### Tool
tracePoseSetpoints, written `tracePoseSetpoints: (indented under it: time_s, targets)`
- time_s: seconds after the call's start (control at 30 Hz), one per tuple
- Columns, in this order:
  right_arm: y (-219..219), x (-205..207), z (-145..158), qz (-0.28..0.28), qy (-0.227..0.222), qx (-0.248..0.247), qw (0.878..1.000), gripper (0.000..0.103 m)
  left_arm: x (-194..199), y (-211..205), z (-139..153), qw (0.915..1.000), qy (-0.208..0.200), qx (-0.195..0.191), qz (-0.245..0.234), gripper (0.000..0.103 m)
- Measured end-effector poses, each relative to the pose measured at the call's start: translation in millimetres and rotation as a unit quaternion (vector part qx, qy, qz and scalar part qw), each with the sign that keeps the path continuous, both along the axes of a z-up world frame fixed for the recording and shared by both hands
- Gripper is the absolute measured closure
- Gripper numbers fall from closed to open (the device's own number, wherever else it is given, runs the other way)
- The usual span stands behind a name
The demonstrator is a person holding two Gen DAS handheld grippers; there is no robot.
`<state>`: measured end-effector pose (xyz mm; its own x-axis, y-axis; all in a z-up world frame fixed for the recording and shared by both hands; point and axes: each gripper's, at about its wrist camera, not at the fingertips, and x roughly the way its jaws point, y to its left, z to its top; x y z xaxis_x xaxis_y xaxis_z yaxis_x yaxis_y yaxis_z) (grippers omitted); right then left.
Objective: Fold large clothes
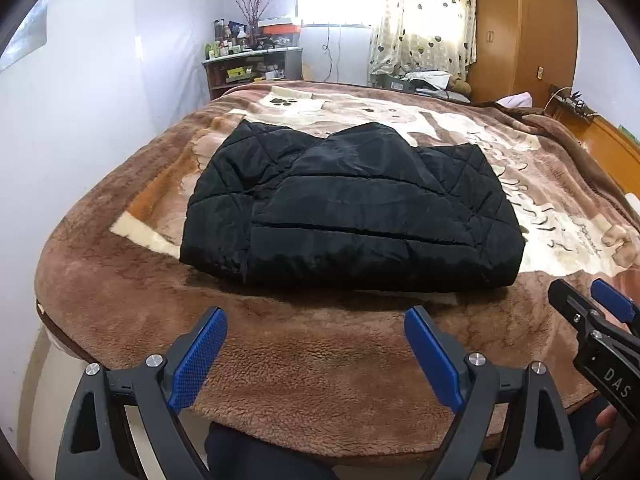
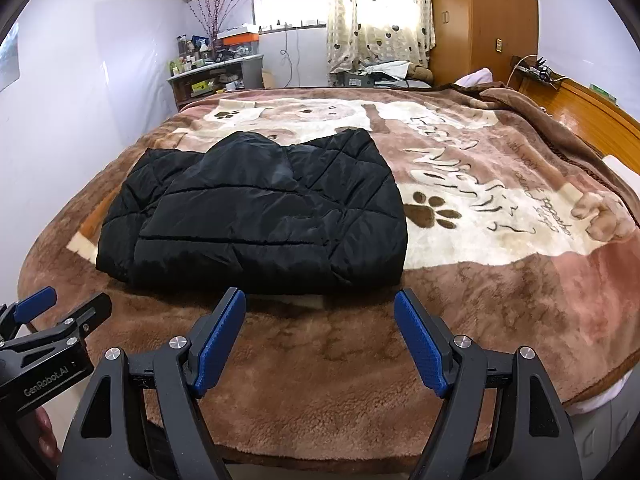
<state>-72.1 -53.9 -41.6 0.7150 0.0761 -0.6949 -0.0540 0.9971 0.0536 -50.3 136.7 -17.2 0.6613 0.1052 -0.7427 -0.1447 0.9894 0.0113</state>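
A black quilted jacket [image 1: 352,208] lies folded into a thick rectangle on the brown plush blanket [image 1: 304,364], also seen in the right wrist view as the jacket [image 2: 256,216]. My left gripper [image 1: 316,320] hovers open over the blanket just short of the jacket's near edge, nothing between its blue pads [image 1: 198,360]. My right gripper [image 2: 320,304] stands open the same way, level with the jacket's near right corner, its pads [image 2: 420,344] empty. Each gripper shows at the edge of the other's view: the right gripper [image 1: 592,304], the left gripper [image 2: 68,304].
The blanket [image 2: 500,200], printed with paw marks and lettering, covers a wide bed. A cluttered shelf [image 1: 248,68] stands beyond the far edge, with a curtain [image 1: 424,16] and a wooden wardrobe [image 1: 524,28]. A wooden headboard [image 2: 588,116] lies to the right. A dark trouser leg [image 1: 256,456] shows below.
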Motion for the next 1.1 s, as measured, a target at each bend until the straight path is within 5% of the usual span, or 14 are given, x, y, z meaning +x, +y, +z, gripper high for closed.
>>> tracePoseSetpoints:
  time_s: [0.17, 1.1]
  targets:
    - [0.5, -0.7, -0.6, 0.001, 0.001, 0.000, 1.000, 0.026, -1.4, -4.6, -0.4, 0.9996, 0.002, 0.027, 0.006, 0.013]
    - [1.7, -3.5, -2.8, 0.006, 0.003, 0.001, 1.000, 0.026, -7.7, -7.2, -3.9, 1.0000, -0.006, 0.003, -0.004, 0.013]
